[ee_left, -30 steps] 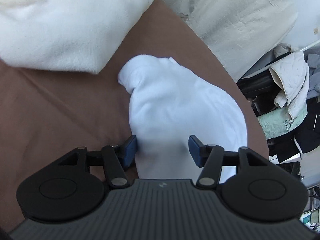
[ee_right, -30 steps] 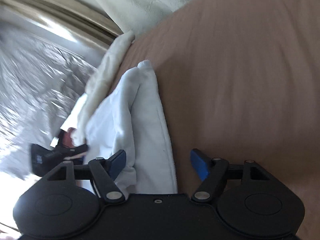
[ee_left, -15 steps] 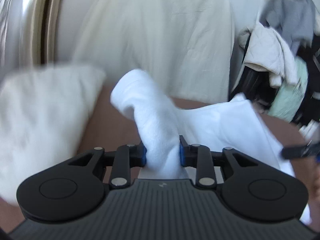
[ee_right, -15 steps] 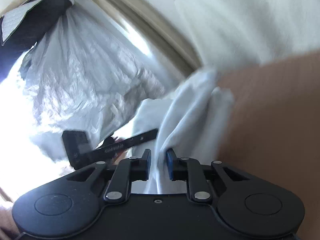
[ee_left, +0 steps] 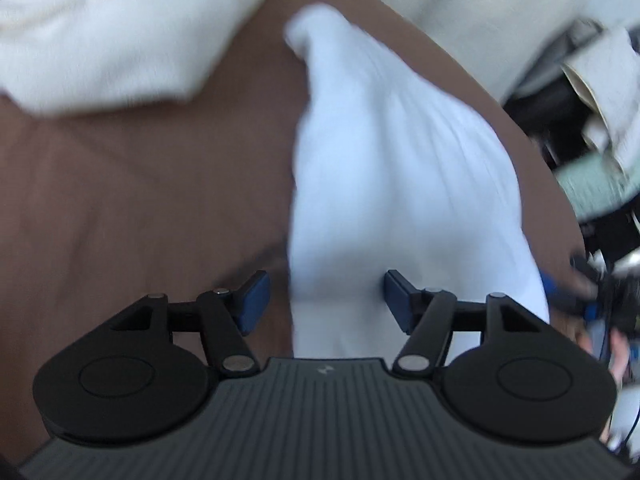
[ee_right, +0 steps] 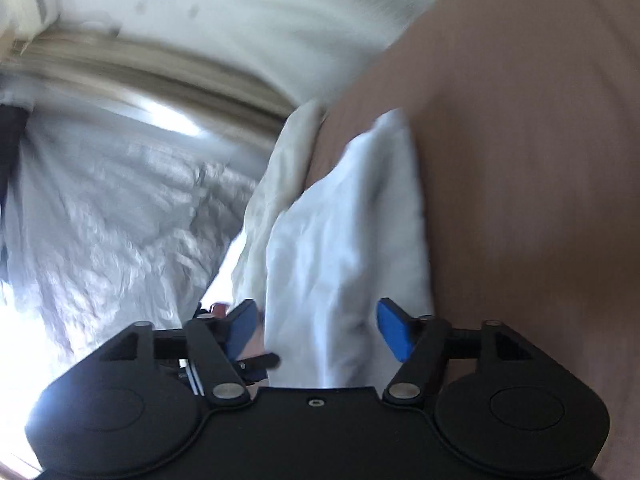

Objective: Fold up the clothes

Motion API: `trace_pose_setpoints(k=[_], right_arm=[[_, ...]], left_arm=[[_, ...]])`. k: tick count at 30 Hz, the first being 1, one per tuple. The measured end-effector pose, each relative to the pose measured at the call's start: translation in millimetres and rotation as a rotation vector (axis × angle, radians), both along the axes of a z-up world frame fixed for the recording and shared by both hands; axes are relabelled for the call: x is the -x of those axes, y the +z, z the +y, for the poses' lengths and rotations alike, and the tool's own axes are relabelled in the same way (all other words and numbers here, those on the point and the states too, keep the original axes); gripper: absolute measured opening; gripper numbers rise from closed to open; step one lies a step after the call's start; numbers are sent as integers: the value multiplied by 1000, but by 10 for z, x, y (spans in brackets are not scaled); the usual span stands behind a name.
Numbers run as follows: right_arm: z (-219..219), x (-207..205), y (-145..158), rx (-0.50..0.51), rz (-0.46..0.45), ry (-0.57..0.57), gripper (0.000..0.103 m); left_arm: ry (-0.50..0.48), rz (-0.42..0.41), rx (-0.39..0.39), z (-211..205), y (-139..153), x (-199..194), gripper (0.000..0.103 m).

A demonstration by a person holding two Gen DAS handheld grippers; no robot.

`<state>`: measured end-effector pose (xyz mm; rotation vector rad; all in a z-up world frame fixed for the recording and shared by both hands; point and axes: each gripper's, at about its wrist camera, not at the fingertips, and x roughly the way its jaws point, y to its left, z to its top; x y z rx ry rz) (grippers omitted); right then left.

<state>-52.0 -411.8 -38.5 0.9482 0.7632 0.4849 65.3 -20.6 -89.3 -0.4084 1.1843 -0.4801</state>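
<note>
A white garment lies in a long folded bundle on the brown sheet. My left gripper hovers over its near end with jaws opening. The cloth runs between the blue pads, which do not press on it. In the right wrist view the same white garment lies rumpled along the brown sheet. My right gripper straddles its near end, jaws opening, pads clear of the cloth. The right gripper also shows blurred at the left view's right edge.
A cream fleece item lies on the sheet at the upper left, and a pale pillow lies beyond. A heap of clothes sits past the bed's right edge. A crinkled silver sheet hangs to the left of the bed.
Half a second ago both grippers were shut on the white garment and held it raised. Now both have let go, their jaws stand apart, and the garment lies on the brown sheet.
</note>
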Motion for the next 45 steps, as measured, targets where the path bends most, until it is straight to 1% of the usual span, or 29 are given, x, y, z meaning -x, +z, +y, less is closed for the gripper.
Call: trace_pose_setpoints(k=[1,3,4,5,7,8,10,12,14,15,17,19,21,22,23,24,25,27,28,29,31,33,34,35,37,39,41,43,45], right_arm=[[125,11,82,104,-9,20,83],[422,60,192,418,-14,61,83],[510,106,156,545,13,76,76],[592,155,111,670,44,91,58],[578,351,57,710,33,71,55],[554,413,68,703,47,61,52],[503,530,98,685,80,42,51],[447,613,112,648,89,47,52],[349,505,100,550,77,53,56],[288,440,64,478,72,43,58],[118,293,-62,319,84,10,71],[70,-8,-226,182,90,-9,76],[32,-238,-329,116,81,-24,76],[59,-300,-348,110,66,-28,76],[89,-360,-365,107,49,-32,71],[160,-382,-331,118,48,-54,62],[289,-368,-229,176,8,-40,27],[551,-340,-15,326,-92,-19,24],[623,-284,94,374,-133,-21,23],[632,-246,166,381,-151,-31,22],[639,-175,302,390,-180,-53,22],[640,-238,278,498,-148,-82,27],[598,-267,193,524,-107,-92,32],[552,-295,101,546,-63,-101,33],[349,-276,-112,371,-33,-116,37],[174,-273,-243,231,2,-130,43],[120,-296,-277,198,26,-106,55],[160,-313,-270,217,27,-70,57],[263,-364,-268,230,36,-21,60]], left_arm=[[-17,23,3,-29,-58,47,62],[-43,49,2,-74,-158,156,62],[-46,31,-11,-70,-157,219,62],[-52,23,-26,-63,-135,253,62],[-63,3,-73,-44,-102,310,63],[-69,-16,-98,-31,-82,339,63],[-74,-46,-131,5,-49,382,63],[-45,-53,-88,69,-33,349,63],[-5,-79,-6,114,20,264,63],[5,-88,40,119,33,214,63],[-8,-69,108,98,-4,114,63],[-15,-45,119,43,-90,55,63],[-2,-43,118,46,-151,36,54],[-8,-54,106,35,-156,32,36],[-33,-79,84,-12,-143,22,28],[-59,-117,60,-55,-105,51,25],[-78,-165,39,-69,-32,121,22],[-119,-270,14,-150,135,219,21],[-135,-316,19,-195,213,237,21],[-141,-343,35,-195,266,260,21],[-137,-343,65,-173,279,240,21],[-115,-287,74,-147,180,139,25],[-97,-256,78,-96,127,109,25],[-71,-235,86,-58,79,80,25],[-19,-209,123,22,36,68,25],[5,-197,151,48,23,36,25],[20,-186,166,89,35,34,25],[31,-178,177,82,58,52,25],[27,-207,160,141,184,107,29]])
